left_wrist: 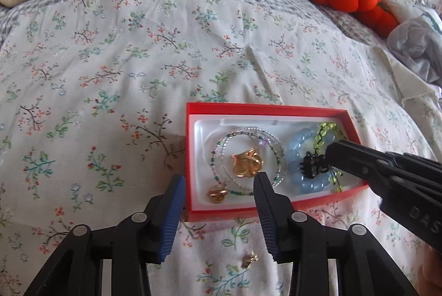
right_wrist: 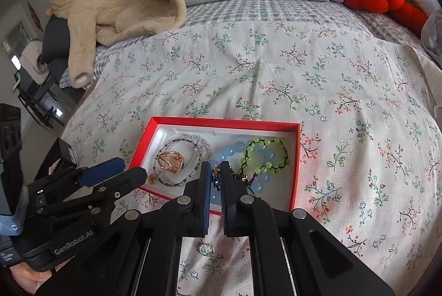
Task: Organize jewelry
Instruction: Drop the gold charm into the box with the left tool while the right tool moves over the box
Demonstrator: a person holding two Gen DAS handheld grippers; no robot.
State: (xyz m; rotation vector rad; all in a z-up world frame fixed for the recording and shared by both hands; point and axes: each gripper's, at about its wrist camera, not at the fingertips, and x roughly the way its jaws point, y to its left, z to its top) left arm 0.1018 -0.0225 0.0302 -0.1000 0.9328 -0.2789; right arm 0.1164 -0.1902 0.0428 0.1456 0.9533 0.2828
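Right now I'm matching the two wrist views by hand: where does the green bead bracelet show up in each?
Left wrist: green bead bracelet at the far right end of the red box, beside the right gripper.
Right wrist: green bead bracelet in the box's right half, just beyond the gripper.
Shared landmark: blue bead bracelet.

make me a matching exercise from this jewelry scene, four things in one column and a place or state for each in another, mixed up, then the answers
Things:
1. left gripper
2. right gripper
3. gold ring
4. small gold earring

Places or states:
A. lies on the floral bedspread, outside the red box
B. jaws wide apart at the box's near edge
C. rests inside the loops of the clear bead strand
D. jaws nearly shut on a dark piece in the box

Pairs: 1-B, 2-D, 3-C, 4-A
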